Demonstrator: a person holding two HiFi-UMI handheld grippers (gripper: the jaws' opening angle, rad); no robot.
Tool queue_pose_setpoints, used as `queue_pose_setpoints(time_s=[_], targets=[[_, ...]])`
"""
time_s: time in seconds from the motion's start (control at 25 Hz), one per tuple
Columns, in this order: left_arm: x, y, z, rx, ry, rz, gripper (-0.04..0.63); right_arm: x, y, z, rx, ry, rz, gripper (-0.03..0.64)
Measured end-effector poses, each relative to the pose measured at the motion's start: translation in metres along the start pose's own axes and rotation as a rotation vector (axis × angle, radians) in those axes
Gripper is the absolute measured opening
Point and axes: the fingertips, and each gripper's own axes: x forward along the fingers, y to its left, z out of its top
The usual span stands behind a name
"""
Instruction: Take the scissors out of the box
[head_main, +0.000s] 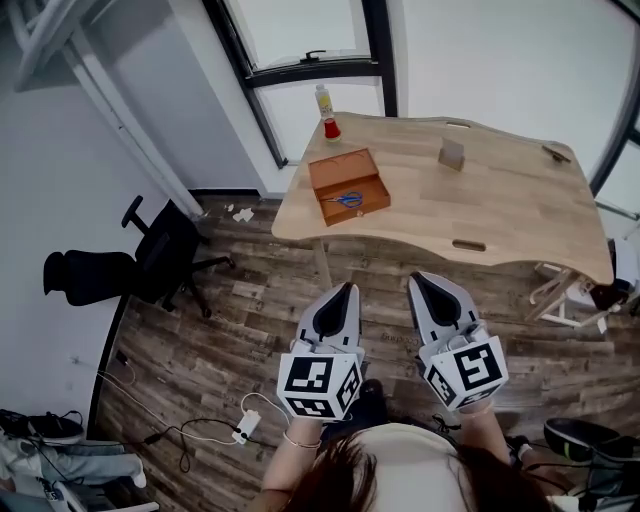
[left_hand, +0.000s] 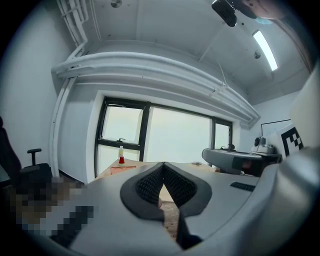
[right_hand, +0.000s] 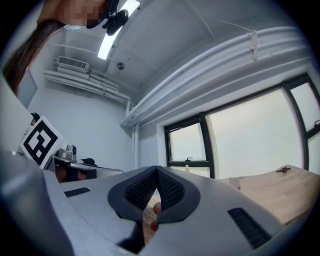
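Wood-plank floor (head_main: 260, 320) fills the room below a tall window, and both grippers hang over it, short of the counter. On the left gripper (head_main: 349, 288) the fingers (left_hand: 148, 186) are pressed together at their tips with nothing between them. The same holds for the right gripper (head_main: 416, 278), whose fingers (right_hand: 171, 190) meet at the tip and grip nothing. The two point toward the counter side by side, a gap between them, each with its marker cube close to the person's body.

Ahead of them stands the counter (head_main: 500, 200), pale wood with a curved front edge. The box (head_main: 343, 175), an open, shallow brown tray, sits near the counter's left end, well apart from either gripper. The scissors (head_main: 347, 199), with blue handles, lie flat inside the box, toward its near side. Behind the box, at the counter's far left corner, stand a small bottle (head_main: 323, 98) and a red-topped item (head_main: 331, 129) just beside it. A small tan block (head_main: 452, 153) stands farther right on the counter.

On the floor to the left is a black office chair (head_main: 165, 255), and nearer the person a white power strip (head_main: 246, 428) lies with its cables.
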Motion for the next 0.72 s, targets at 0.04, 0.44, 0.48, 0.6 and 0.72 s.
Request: queue_pose_setpoints(time_s=[0.04, 0.44, 0.48, 0.6, 0.72], targets=[[0.004, 0.005, 0.0, -0.001, 0.001, 0.0, 0.018, 0.007, -0.001, -0.001, 0.0, 0.005, 0.001, 0.027], [0.042, 0.053, 0.01, 0.006, -0.002, -0.028, 0.018, 0.072, -0.004, -0.003, -0.02, 0.025, -0.006, 0.028], [0.045, 0.057, 0.01, 0.004, -0.003, -0.029, 0.018, 0.077, -0.005, -0.003, -0.02, 0.025, -0.008, 0.027], [0.052, 0.07, 0.01, -0.001, -0.002, -0.036, 0.018, 0.092, -0.005, -0.005, -0.029, 0.029, -0.016, 0.028], [0.06, 0.08, 0.011, -0.01, -0.003, -0.045, 0.018, 0.104, -0.004, -0.004, -0.039, 0.032, -0.015, 0.028]])
